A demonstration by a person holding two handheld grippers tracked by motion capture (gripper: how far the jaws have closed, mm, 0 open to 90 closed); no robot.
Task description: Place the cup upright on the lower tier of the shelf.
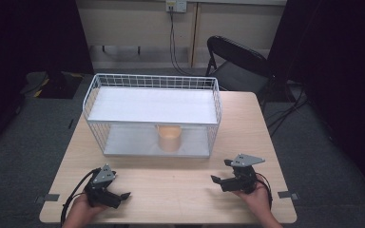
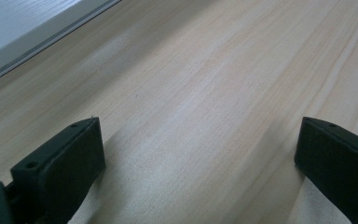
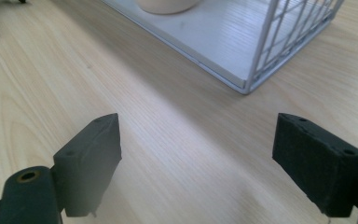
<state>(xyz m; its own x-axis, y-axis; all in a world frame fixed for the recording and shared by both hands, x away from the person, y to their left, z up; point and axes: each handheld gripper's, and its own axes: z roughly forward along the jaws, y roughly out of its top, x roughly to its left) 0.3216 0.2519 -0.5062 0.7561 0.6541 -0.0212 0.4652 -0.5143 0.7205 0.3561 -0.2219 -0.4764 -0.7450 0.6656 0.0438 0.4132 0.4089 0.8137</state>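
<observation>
Where the high view shows a cup [image 1: 169,137] inside the rack [image 1: 152,81], both grippers gaping

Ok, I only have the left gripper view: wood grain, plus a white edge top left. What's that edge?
Observer: The bottom board of a two-shelf white wire rack standing on the table.
Operator: Anything in it?
Observer: A beige cup on the lower shelf.
Operator: And the other hand?
Observer: The right gripper is open, its fingers wide apart with nothing between them, low over the table's front right and aimed at the rack.
</observation>
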